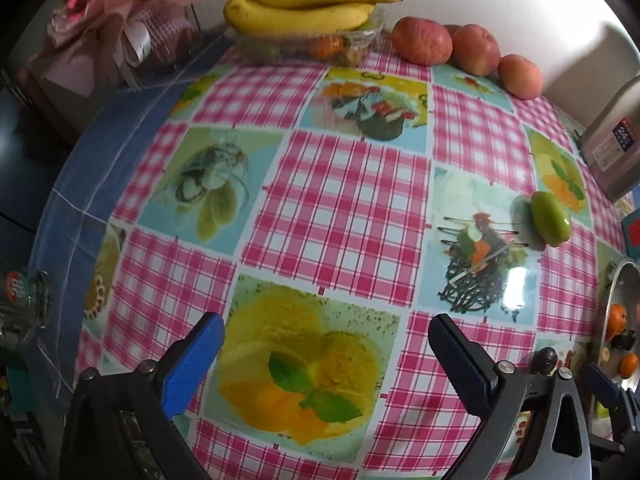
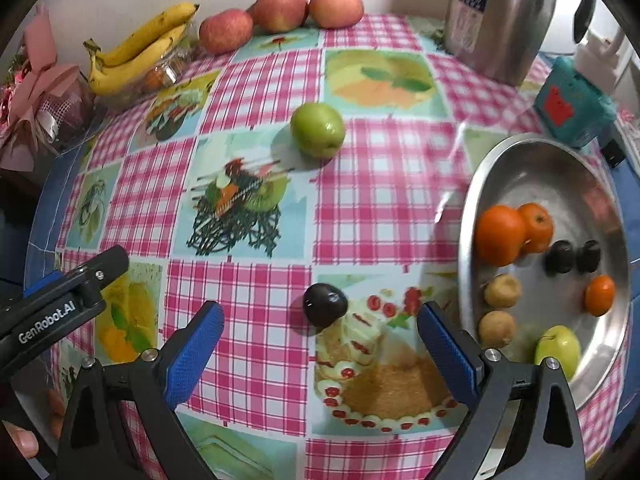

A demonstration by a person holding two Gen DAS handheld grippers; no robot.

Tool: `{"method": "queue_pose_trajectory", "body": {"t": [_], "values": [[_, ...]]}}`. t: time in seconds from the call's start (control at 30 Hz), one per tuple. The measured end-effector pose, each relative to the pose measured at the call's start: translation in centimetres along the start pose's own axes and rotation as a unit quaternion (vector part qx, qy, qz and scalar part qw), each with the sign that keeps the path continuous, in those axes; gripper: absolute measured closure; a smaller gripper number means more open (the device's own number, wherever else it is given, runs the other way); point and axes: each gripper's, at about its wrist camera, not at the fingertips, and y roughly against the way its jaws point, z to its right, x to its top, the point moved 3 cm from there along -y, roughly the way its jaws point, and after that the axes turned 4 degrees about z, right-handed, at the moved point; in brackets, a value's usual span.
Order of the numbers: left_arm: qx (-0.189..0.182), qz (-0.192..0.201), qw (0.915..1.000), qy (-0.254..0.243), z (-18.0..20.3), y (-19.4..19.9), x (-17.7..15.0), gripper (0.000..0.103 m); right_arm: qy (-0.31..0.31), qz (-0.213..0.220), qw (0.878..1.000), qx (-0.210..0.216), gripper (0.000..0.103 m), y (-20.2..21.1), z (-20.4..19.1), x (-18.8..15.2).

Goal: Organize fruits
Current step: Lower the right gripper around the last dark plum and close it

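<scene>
A dark plum [image 2: 325, 305] is seen lying loose on the worktop [image 2: 360, 208], just beyond the right gripper [image 2: 318, 340], whose jaws are spread wide and empty. A green fruit [image 2: 318, 130] is set farther off. The steel bowl [image 2: 520, 160] at right holds 3 oranges [image 2: 500, 234]. The left gripper [image 1: 326, 354] is likewise held wide, over checked oilcloth. Bananas [image 1: 304, 4] and 3 apples [image 1: 422, 40] are lined along the far wall.

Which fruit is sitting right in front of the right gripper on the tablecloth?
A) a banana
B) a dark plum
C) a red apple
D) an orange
B: in the right wrist view, a dark plum lies on the tablecloth just ahead of the open right gripper, outside the metal bowl.
</scene>
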Motion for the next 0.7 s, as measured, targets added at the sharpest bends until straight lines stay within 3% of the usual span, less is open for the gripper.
{"method": "queue_pose_trajectory", "body": {"t": [0.2, 0.3, 0.37, 0.47, 0.57, 0.7], "values": [[-0.008, -0.001, 0.9999, 0.010, -0.3, -0.3, 0.0, 0.000, 0.006, -0.002, 1.000, 0.005, 0.008, -0.9, -0.5, 0.0], [-0.012, -0.002, 0.9998, 0.013, -0.2, -0.4, -0.1, 0.000, 0.005, -0.002, 1.000, -0.002, 0.026, -1.4, -0.2, 0.1], [-0.015, -0.004, 0.9998, 0.013, -0.1, -0.4, -0.1, 0.000, 0.008, -0.009, 1.000, -0.007, 0.027, -1.8, 0.2, -0.1], [-0.016, -0.006, 0.9998, 0.013, -0.1, -0.7, 0.0, 0.000, 0.009, -0.013, 1.000, -0.009, 0.041, -2.2, 0.4, -0.1], [-0.018, -0.005, 0.9997, 0.016, -0.1, -0.6, 0.0, 0.000, 0.011, -0.009, 1.000, -0.013, 0.046, -2.2, 0.4, -0.1], [-0.020, -0.004, 0.9996, 0.017, -0.1, -0.4, 0.0, 0.000, 0.008, -0.008, 1.000, -0.007, 0.061, -2.3, 0.3, 0.0]]}}
